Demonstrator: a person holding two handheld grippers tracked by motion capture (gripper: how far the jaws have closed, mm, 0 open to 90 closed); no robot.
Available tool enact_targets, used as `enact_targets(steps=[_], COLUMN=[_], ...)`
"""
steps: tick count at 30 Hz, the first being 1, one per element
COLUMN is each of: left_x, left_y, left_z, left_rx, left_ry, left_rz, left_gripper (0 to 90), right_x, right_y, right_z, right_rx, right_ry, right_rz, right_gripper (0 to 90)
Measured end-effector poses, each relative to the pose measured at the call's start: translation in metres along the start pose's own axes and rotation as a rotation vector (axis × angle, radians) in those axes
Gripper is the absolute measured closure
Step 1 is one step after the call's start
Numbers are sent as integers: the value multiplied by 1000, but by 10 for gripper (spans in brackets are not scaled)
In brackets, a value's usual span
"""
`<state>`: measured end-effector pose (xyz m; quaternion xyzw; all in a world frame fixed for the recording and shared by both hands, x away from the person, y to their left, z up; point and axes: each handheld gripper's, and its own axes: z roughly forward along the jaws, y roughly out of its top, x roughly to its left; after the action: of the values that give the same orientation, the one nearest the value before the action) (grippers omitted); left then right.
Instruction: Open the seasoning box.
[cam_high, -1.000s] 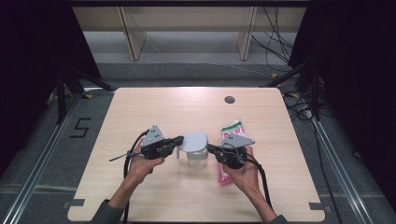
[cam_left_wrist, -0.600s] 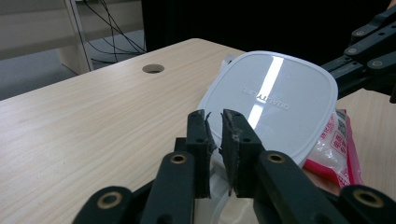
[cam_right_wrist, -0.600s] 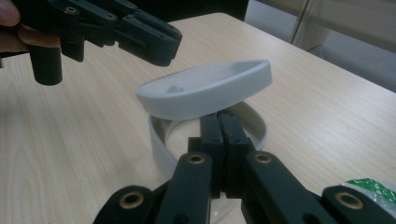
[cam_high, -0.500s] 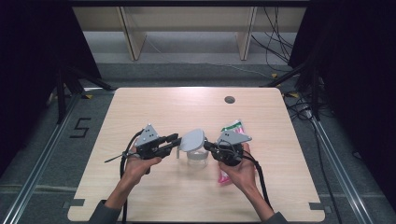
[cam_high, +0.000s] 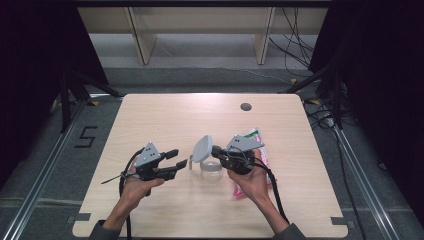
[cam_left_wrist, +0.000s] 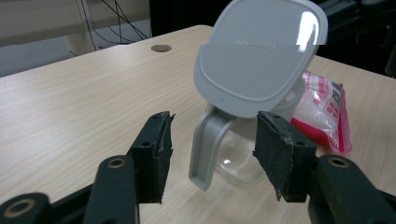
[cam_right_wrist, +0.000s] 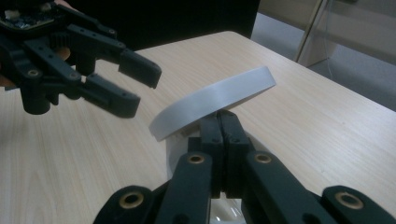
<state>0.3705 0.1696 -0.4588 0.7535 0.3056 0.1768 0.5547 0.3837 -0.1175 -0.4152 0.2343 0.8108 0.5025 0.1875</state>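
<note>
The clear jar (cam_high: 212, 170) looks empty – its grey lid (cam_high: 202, 148) tilted up, pinched by the right gripper (cam_high: 216, 150); left gripper (cam_high: 179, 159) beside it, jaws just opened, nothing between their pads.

— What is that see-through thing on the table?

— It's a small clear plastic jug (cam_high: 211, 170) with a grey handle (cam_left_wrist: 208, 147). It stands upright, near my edge of the light wooden table (cam_high: 165, 117).

— And the grey part on top?

— That's its flat grey plastic lid (cam_left_wrist: 259, 58) with rounded corners. It is tipped up, so the jug is open. The handle sticks out toward my left side.
</note>
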Motion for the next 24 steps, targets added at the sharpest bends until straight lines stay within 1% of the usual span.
enact_targets(steps=[1,2,4,5,8,9,11,12,13,14,16,17,19,20,21,22,23,24], left_x=[0,0,-1,-1,-1,0,0,1,1,1,0,1,0,0,0,0,0,0], left_y=[-2,-6,-8,-10,-14,-15,-16,-17,-18,-19,-19,-20,-20,-21,-20,-20,-21,-21], left_z=[-3,-5,-6,-7,-10,-10,-12,-12,-13,-13,-14,-14,-14,-14,-15,-16,-16,-16], left_rx=[14,20,25,29,34,35,43,43,42,44,44,42,40,38,46,48,48,48], left_ry=[11,13,16,16,19,19,23,26,26,25,26,18,18,18,22,23,24,24], left_rz=[0,-5,-7,-7,-11,-9,-8,-11,-14,-15,-19,-15,-18,-20,-13,-8,-12,-12], left_gripper=[450,432,430,423,416,414,413,413,412,411,412,412,412,412,412,413,413,413], right_x=[0,3,4,4,8,7,12,12,13,14,15,17,18,18,19,19,20,21], right_y=[2,4,5,7,10,12,15,16,18,19,20,21,22,23,23,24,25,25], right_z=[0,2,4,5,9,9,12,13,15,15,18,18,21,23,24,25,26,27], right_rx=[1,3,-6,-17,-22,-13,-15,-14,-29,-10,-22,-15,-9,-27,-26,-29,-20,-27], right_ry=[4,10,10,4,5,22,12,26,17,36,25,25,47,31,31,40,51,47], right_rz=[-2,7,5,-8,-6,-23,-3,-17,-22,-21,-35,-11,-22,-30,-25,-35,-43,-38], right_gripper=[900,900,900,900,900,900,900,900,900,900,900,900,900,900,900,900,900,900])
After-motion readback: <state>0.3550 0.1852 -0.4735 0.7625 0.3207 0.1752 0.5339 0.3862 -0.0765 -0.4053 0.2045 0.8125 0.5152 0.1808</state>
